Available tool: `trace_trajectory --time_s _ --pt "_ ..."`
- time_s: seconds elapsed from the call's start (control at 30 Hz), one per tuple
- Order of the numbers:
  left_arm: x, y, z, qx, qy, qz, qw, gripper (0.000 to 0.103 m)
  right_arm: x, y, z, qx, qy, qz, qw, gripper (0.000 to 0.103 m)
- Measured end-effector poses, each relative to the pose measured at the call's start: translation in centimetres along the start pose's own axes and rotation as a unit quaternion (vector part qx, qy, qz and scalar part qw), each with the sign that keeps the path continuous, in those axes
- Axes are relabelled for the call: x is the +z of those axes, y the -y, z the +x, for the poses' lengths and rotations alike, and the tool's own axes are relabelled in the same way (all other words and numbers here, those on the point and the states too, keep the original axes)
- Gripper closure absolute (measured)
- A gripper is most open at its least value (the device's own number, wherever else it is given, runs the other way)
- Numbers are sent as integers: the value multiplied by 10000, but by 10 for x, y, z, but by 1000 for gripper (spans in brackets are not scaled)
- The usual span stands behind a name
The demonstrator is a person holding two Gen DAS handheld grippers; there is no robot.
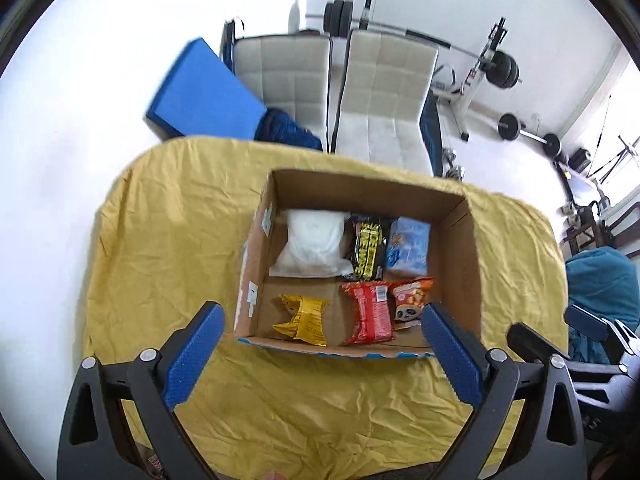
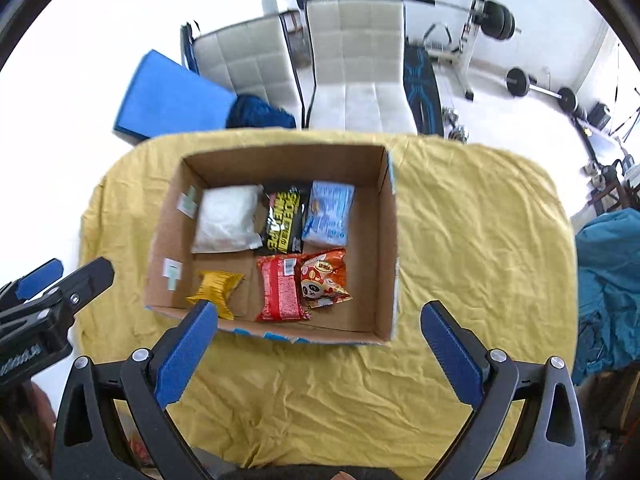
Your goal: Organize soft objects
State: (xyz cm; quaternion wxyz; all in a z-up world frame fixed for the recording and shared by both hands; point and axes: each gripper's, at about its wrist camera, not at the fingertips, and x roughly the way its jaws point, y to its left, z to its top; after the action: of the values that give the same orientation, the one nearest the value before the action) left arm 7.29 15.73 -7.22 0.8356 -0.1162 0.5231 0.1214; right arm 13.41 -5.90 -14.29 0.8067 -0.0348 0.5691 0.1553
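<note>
An open cardboard box [image 1: 460, 248] [image 2: 384, 240] stands on the yellow-clothed table. Inside lie a white soft pack [image 1: 314, 242] [image 2: 228, 218], a black-and-yellow packet [image 1: 368, 252] [image 2: 284, 220], a light blue pack [image 1: 410, 244] [image 2: 328, 212], a yellow packet [image 1: 304, 318] [image 2: 216, 286], a red packet [image 1: 368, 312] [image 2: 278, 288] and an orange panda snack bag [image 1: 410, 298] [image 2: 324, 276]. My left gripper [image 1: 322, 328] is open and empty at the box's near edge. My right gripper [image 2: 318, 322] is open and empty, above the box's near wall.
The yellow cloth [image 1: 168, 240] [image 2: 480, 240] covers the table. Behind it stand two white chairs [image 1: 384, 92] [image 2: 356, 64], a blue mat [image 1: 200, 88] [image 2: 168, 92] and weight equipment [image 1: 500, 68]. A teal object [image 2: 612, 272] sits at the right.
</note>
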Motion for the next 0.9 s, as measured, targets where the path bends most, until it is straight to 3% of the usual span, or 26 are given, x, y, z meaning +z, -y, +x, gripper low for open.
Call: trace_trajectory --time_s 0.13,0.3,0.47,0.9 --pt "-7 7 -27 -115 125 59 9998 2 -14 3 -46 -8 217 -103 9997 0" --pt "-20 18 -57 -39 339 242 9991 0 -30 8 -84 -44 354 -145 9993 0" --pt "-27 22 -76 -202 386 159 9989 0 -44 9 -113 -50 484 -159 9987 0" --pt "-39 21 -108 -138 663 37 9977 0 -59 13 -139 -231 609 -137 9978 0"
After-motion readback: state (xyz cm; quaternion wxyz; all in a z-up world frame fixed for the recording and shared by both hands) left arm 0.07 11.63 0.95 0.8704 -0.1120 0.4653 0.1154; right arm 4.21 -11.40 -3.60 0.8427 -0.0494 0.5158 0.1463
